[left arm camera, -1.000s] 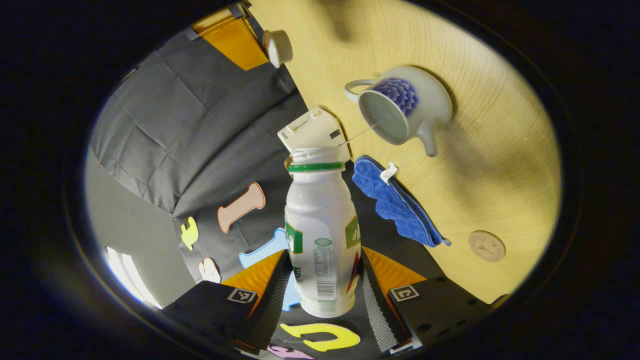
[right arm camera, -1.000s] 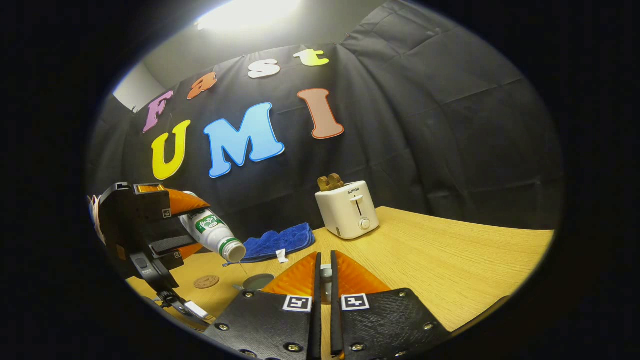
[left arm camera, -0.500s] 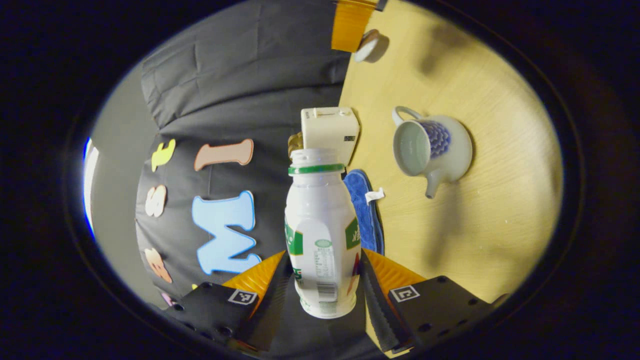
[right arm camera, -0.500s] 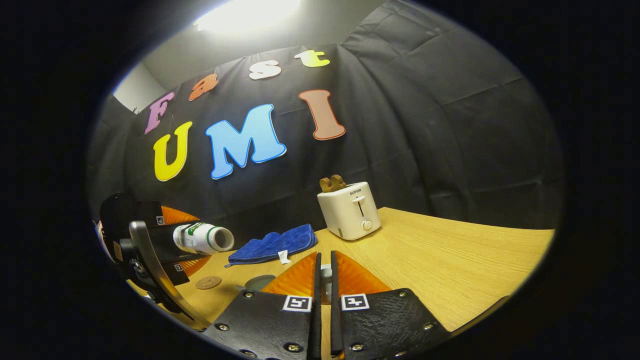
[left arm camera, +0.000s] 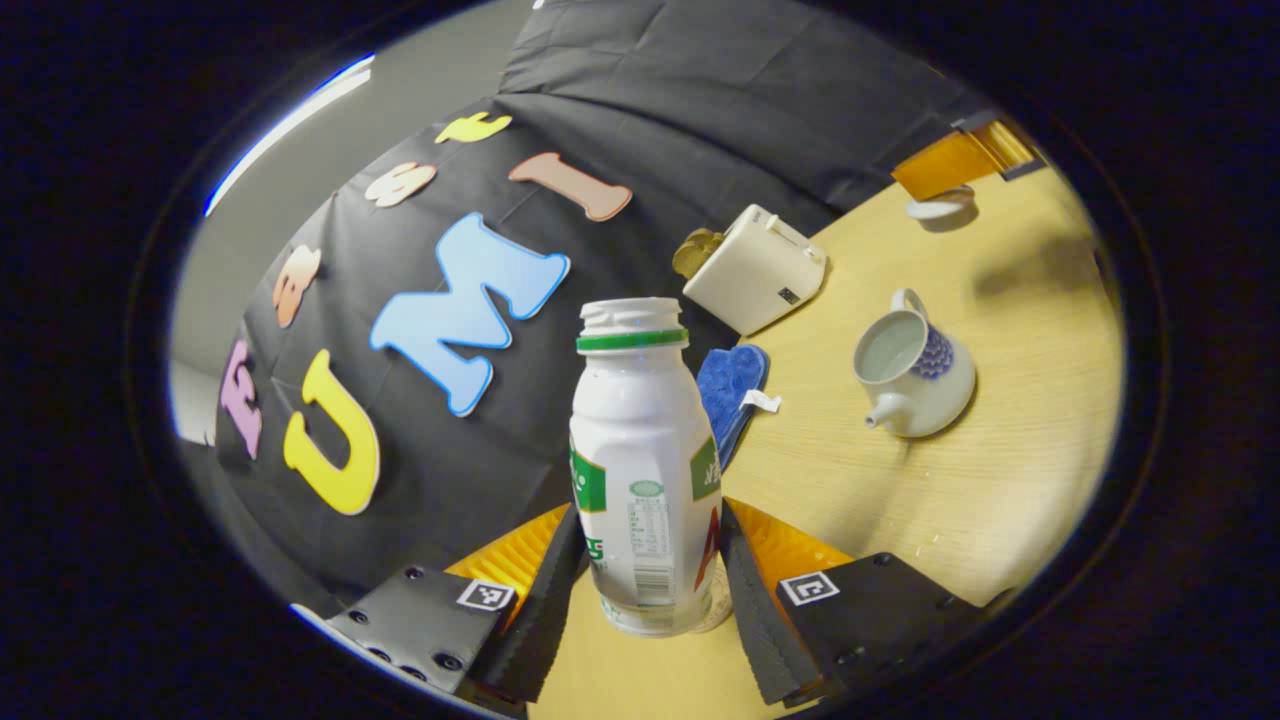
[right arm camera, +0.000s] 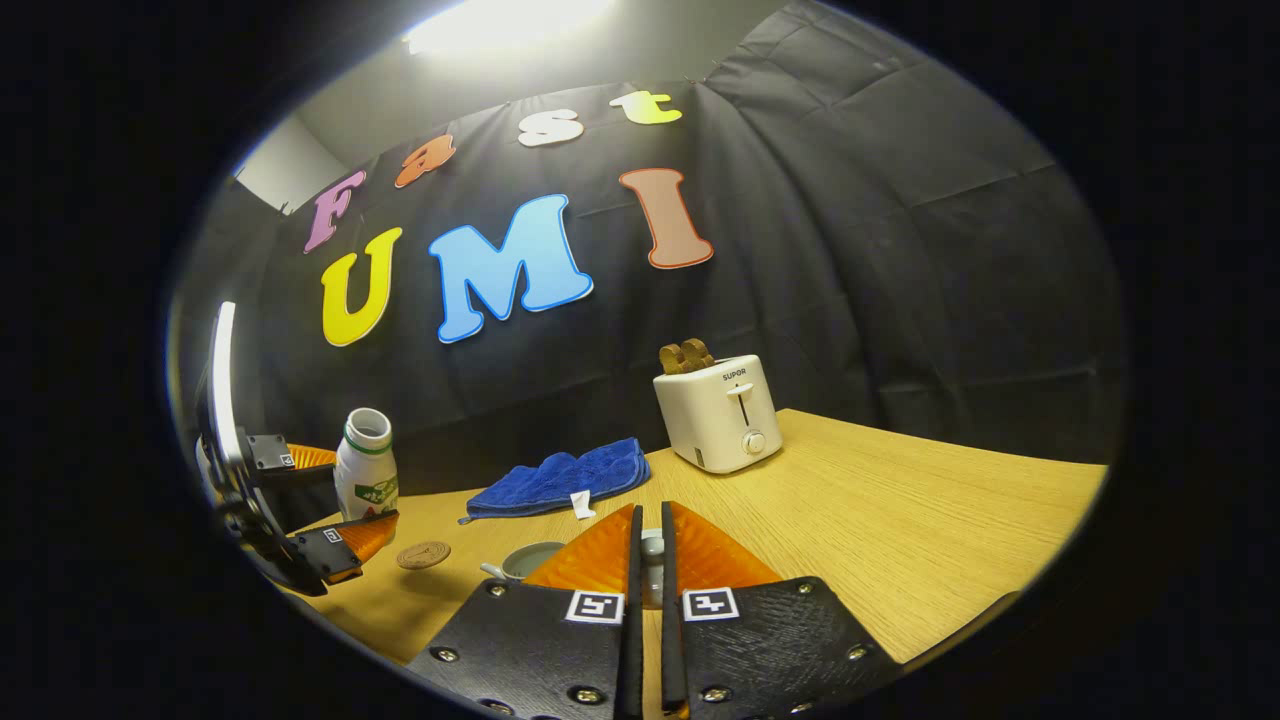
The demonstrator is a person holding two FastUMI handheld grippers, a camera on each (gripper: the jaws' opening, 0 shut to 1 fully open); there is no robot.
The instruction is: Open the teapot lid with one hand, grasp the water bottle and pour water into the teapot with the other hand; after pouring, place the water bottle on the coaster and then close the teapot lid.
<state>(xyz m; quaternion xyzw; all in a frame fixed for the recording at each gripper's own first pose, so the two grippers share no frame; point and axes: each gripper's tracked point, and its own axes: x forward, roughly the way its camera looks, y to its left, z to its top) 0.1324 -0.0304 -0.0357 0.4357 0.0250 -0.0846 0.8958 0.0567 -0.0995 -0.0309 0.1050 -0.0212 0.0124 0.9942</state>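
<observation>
L gripper (left arm camera: 645, 560) clamps water bottle (left arm camera: 640, 460), upright, cap off.
R gripper (right arm camera: 648, 560) fingers nearly together, pinching teapot lid (right arm camera: 651, 545). Open teapot (left arm camera: 915, 375) on table (left arm camera: 1000, 480), 2 o'clock of bottle; coaster (right arm camera: 423, 554) nearby.

A staged recording booth: wooden table (right arm camera: 900, 520), toaster (right arm camera: 718, 412) (black cloth wall behind)

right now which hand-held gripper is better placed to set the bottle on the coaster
Left. The left hand-held gripper already clamps the water bottle upright, close by the coaster. The right hand-held gripper is shut on the teapot lid.
</observation>
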